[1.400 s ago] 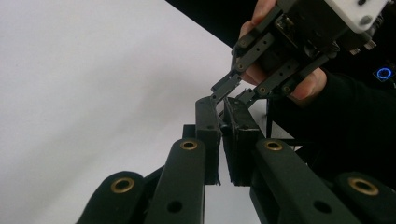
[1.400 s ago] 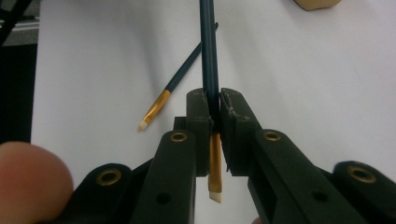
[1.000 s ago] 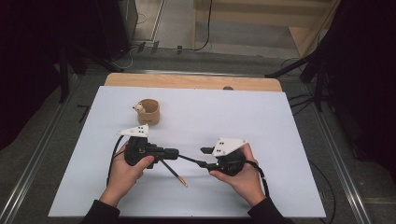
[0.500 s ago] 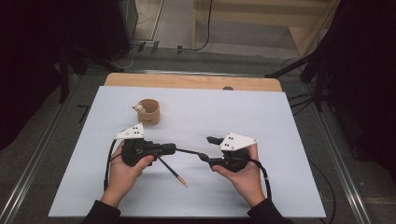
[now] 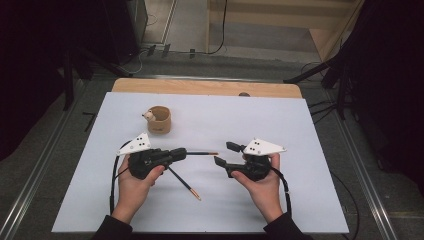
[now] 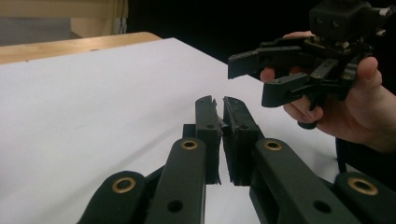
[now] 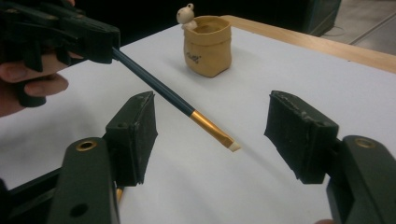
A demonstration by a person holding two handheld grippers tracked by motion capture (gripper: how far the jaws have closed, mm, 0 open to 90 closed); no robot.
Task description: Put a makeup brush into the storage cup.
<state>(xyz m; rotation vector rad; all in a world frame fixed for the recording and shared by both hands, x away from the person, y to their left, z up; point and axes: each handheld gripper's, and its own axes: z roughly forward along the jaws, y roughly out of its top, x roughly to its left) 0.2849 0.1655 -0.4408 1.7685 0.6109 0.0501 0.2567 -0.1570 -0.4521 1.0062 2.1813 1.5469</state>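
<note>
Two brushes, one cup. Left gripper jaws clamped on one brush, lifted, tip toward the right gripper, jaws apart, empty. Second brush on the table. Neither in the cup yet.

1. Left gripper: held in the left hand, pointing right, jaws closed together.
2. Right gripper: held in the right hand, pointing left, jaws spread wide apart.
3. Both forearms enter from the bottom edge.

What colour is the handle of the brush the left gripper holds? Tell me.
Dark blue-green handle, with a gold band; clearest in the right gripper view.
</note>
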